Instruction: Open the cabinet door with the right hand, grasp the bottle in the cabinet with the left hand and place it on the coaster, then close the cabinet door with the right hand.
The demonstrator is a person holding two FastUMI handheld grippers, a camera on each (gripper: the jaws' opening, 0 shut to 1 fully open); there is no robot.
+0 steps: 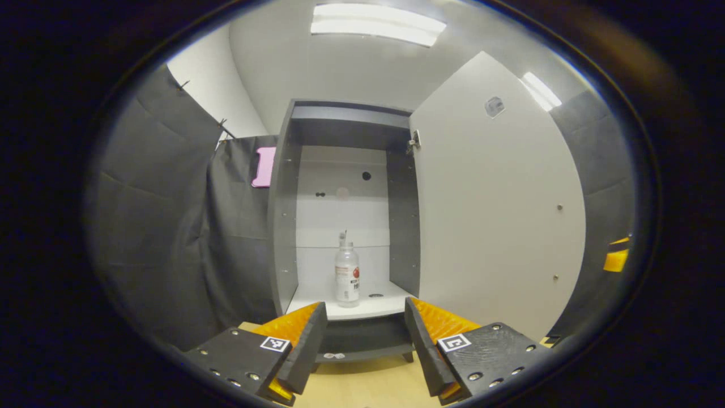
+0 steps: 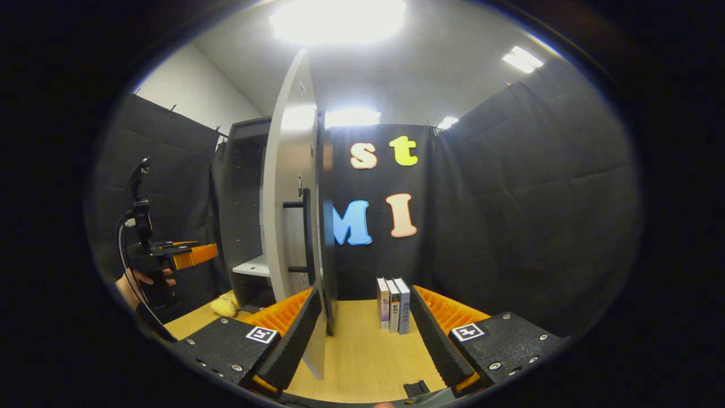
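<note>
With the cabinet door [image 1: 498, 209] swung wide, I judge my best move is to steer the left gripper [image 1: 365, 334], fingers spread apart, straight at the bottle [image 1: 346, 275] upright on the cabinet's [image 1: 283, 226] lower shelf, while the right gripper [image 2: 365, 334] waits agape near the door handle [image 2: 306, 229].

At frame centre of the left gripper view we see the grey cabinet [image 1: 283, 226] with its white flat-panel door [image 1: 498, 215] swung open at right. The clear plastic bottle [image 1: 346, 275] stands upright on the white lower shelf.
</note>
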